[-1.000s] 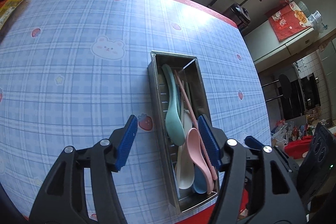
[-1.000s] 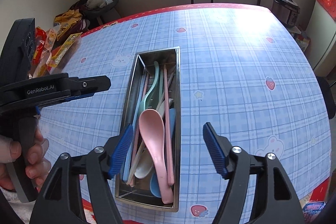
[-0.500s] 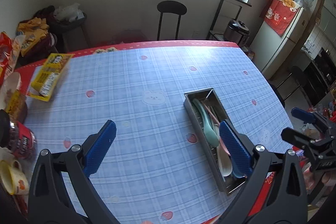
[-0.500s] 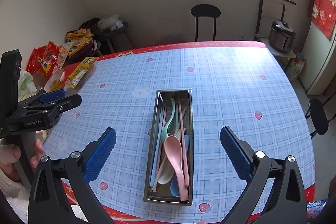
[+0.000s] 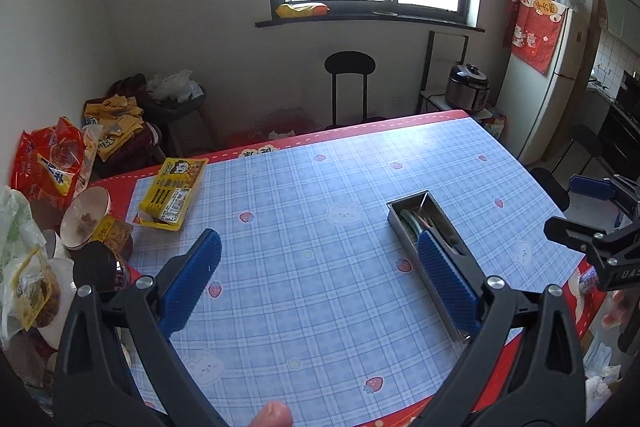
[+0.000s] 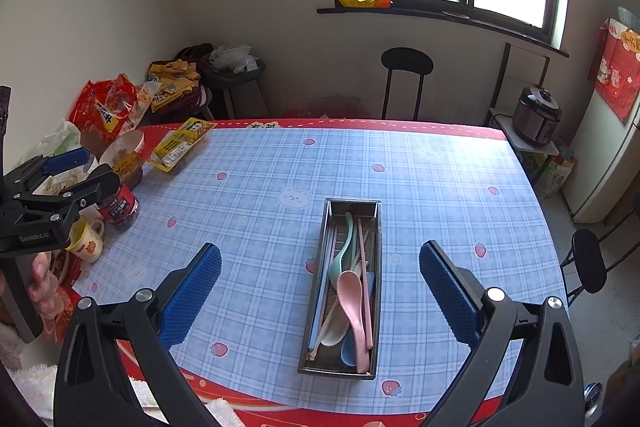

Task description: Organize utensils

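A steel utensil tray (image 6: 325, 219) stands on the blue checked tablecloth (image 6: 256, 211). It holds a pink spoon (image 6: 351, 295), a green spoon (image 6: 345, 247), a white spoon, a blue spoon and chopsticks (image 6: 365, 267). In the left wrist view the tray (image 5: 408, 223) lies at the right, partly behind my right finger. My left gripper (image 5: 320, 283) is open and empty, high above the table. My right gripper (image 6: 320, 301) is open and empty, raised back from the tray. Each gripper shows in the other's view, the right (image 5: 588, 211) and the left (image 6: 76, 171).
Snack bags (image 6: 104, 107), a yellow packet (image 6: 182, 143), a bowl (image 6: 124, 147), a red jar (image 6: 120, 205) and a mug (image 6: 86, 237) crowd the table's left edge. A black stool (image 6: 404, 71) stands behind the table. A rice cooker (image 6: 536, 115) and fridge stand at the right.
Both grippers have pulled up and back from the tray, so the whole table and room have come into view. Both stayed open and empty. The utensils in the tray have not moved.
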The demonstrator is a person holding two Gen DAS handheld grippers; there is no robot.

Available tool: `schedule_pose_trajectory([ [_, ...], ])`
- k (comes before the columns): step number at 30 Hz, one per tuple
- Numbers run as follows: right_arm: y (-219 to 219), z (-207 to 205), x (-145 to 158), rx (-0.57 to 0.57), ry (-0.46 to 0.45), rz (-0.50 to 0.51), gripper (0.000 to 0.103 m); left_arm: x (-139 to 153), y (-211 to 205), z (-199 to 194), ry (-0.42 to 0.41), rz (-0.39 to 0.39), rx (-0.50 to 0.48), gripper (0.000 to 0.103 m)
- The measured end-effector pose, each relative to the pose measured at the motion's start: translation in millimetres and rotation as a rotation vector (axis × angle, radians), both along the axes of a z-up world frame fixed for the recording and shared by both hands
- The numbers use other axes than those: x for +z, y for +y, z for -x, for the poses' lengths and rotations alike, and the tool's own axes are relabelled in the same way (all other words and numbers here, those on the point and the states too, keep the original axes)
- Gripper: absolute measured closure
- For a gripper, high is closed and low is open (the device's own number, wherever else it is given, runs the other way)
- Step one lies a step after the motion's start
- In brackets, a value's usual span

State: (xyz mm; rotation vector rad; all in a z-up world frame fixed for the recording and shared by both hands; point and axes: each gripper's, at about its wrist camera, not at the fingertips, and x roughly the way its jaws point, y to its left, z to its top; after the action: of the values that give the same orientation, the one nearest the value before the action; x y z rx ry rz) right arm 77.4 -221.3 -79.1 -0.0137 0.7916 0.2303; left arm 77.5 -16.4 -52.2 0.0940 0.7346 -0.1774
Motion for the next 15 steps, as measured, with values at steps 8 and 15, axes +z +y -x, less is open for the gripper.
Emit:
schedule_pose_trajectory([
  [8, 5, 13, 12, 0.003, -0.028, -0.010, 0.006, 7, 7, 19, -0.004, 0.017, 0.032, 0.006],
  [15, 6, 13, 14, 0.000, -0.033, -0.012, 0.006, 2, 14, 24, 0.000, 0.022, 0.063, 0.006],
])
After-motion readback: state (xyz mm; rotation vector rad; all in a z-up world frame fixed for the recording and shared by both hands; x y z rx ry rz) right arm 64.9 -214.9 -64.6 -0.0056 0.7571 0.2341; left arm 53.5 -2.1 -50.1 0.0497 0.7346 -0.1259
